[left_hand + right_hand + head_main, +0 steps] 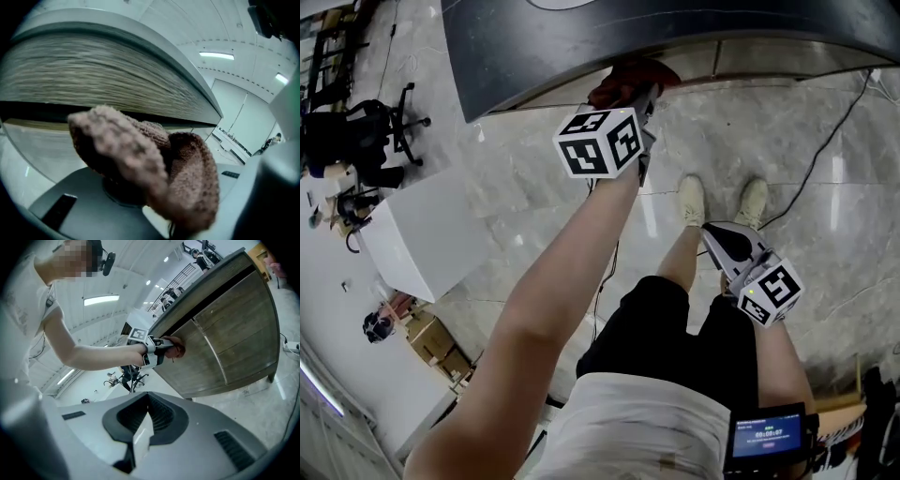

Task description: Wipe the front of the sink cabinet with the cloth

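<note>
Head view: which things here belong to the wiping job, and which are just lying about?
Job in hand:
cloth, gripped by the left gripper
cabinet front, which the cloth touches

Lying about:
right gripper, fingers together, holding nothing
office chair
white block
cardboard boxes
cable

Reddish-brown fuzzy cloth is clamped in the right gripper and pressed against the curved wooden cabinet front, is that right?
Not quite. The reddish-brown fuzzy cloth is clamped in the left gripper instead, as the left gripper view shows. It is pressed against the curved wooden cabinet front, as you said. The right gripper is shut on nothing.
</note>
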### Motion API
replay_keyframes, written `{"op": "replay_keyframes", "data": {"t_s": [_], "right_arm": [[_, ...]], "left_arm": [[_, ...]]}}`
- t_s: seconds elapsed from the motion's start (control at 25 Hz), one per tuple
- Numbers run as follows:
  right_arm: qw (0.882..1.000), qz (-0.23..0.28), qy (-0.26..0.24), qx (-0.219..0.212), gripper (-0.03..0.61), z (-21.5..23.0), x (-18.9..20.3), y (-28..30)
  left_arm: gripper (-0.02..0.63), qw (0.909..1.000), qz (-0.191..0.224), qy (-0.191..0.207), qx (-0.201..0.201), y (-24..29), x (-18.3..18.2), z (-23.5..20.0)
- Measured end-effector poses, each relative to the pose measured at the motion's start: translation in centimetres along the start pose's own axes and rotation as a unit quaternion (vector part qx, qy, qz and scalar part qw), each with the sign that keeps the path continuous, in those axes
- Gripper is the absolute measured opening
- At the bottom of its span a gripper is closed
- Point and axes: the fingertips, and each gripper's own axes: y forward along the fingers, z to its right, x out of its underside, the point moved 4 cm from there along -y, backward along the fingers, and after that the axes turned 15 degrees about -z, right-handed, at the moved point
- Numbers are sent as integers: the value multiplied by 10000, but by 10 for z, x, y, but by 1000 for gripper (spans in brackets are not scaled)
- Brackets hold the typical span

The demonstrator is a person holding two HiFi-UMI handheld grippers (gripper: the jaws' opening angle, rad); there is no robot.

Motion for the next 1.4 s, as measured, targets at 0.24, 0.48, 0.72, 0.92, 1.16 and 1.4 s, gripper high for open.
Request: {"op": "replay_keyframes", "data": {"t_s": [0.24,0.48,0.72,0.92,1.16,1.4], "right_arm": [[9997,-203,-109,-114,12,-2,-6,8],[9982,-451,-257,-296,12,-9,-13,22],[9972,-544,-313,-416,12,-15,-15,29],[9974,-532,-253,-410,12,-15,-15,30],[9989,-385,-92,-266,12,-4,-20,29],[9998,-183,96,-63,12,7,-21,20]], "left_arm": [[120,9972,251,-566,-416,-34,18,-49],[120,9921,262,-802,-926,-72,33,-104],[120,9864,62,-904,-1374,-95,47,-146],[120,9846,-222,-766,-1554,-88,54,-159],[120,9867,-543,-563,-1425,-59,56,-154],[120,9888,-761,-459,-1203,-28,52,-132]]}}
